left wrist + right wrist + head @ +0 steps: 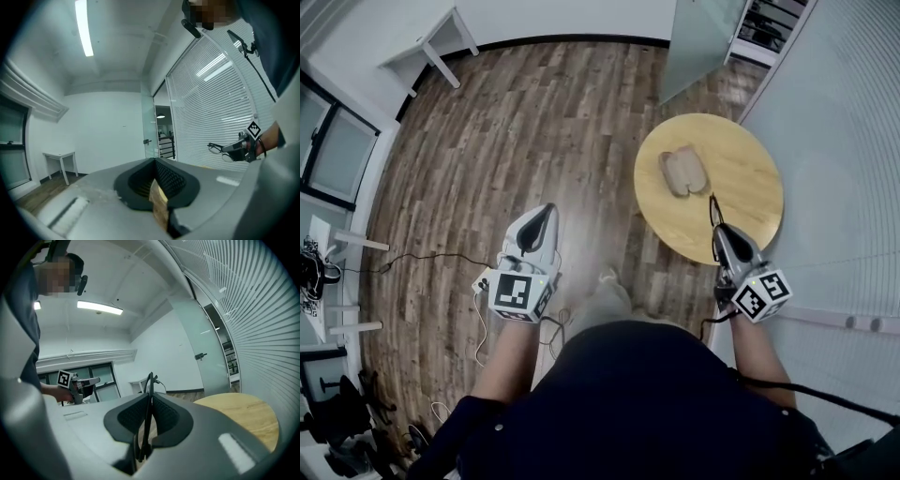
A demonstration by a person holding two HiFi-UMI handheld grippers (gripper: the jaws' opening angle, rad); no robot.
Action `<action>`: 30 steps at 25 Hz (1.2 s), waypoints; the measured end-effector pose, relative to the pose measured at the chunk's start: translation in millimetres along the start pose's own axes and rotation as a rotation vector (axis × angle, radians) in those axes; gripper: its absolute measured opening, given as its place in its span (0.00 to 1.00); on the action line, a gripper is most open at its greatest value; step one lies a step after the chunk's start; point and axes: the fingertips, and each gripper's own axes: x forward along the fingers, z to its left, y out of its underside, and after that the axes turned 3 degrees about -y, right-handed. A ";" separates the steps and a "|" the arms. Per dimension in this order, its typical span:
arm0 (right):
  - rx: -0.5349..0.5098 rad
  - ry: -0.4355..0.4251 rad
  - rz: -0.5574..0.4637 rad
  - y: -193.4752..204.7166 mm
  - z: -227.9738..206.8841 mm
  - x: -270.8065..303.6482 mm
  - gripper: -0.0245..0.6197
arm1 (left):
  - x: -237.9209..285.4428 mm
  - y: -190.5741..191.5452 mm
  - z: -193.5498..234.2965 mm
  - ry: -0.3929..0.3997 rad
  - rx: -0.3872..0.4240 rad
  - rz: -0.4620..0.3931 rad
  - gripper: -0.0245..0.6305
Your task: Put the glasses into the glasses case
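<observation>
In the head view a tan glasses case [682,172] lies on a round wooden table [742,217], and whether it is open I cannot tell. My right gripper [718,228] hovers over the table's near edge, shut on the black-framed glasses [712,208], which stick out past its tips toward the case. The right gripper view shows the thin frame [149,383] pinched edge-on between the jaws [150,398]. My left gripper [549,209] is held over the wooden floor left of the table, its jaws [153,161] shut with nothing between them. From the left gripper view the glasses [214,148] show in the other gripper.
A wall of white blinds [853,169] runs close along the right of the table. A glass door panel [703,37] stands behind it. A white desk [431,37] is at the far left. Cables and a power strip [483,281] lie on the floor near my feet.
</observation>
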 end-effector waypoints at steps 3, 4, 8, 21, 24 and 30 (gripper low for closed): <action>0.008 0.019 0.006 -5.0 -11.6 29.9 0.09 | 40.5 -5.4 24.1 0.019 0.001 -0.013 0.04; 0.011 0.027 0.006 -4.8 -16.3 38.9 0.09 | 54.1 -5.8 31.3 0.024 0.003 -0.016 0.04; 0.029 0.083 0.004 -3.1 -41.4 69.5 0.09 | 104.4 -2.5 51.1 0.067 0.013 -0.021 0.04; 0.019 0.201 0.008 -35.4 -90.9 125.3 0.09 | 201.8 -17.5 73.9 0.222 0.007 -0.019 0.04; 0.020 0.197 0.029 -27.7 -108.9 135.6 0.09 | 215.3 -20.4 75.0 0.215 0.019 -0.025 0.04; 0.039 0.165 0.067 -7.6 -142.8 159.4 0.09 | 243.8 -7.2 85.8 0.169 0.036 -0.006 0.04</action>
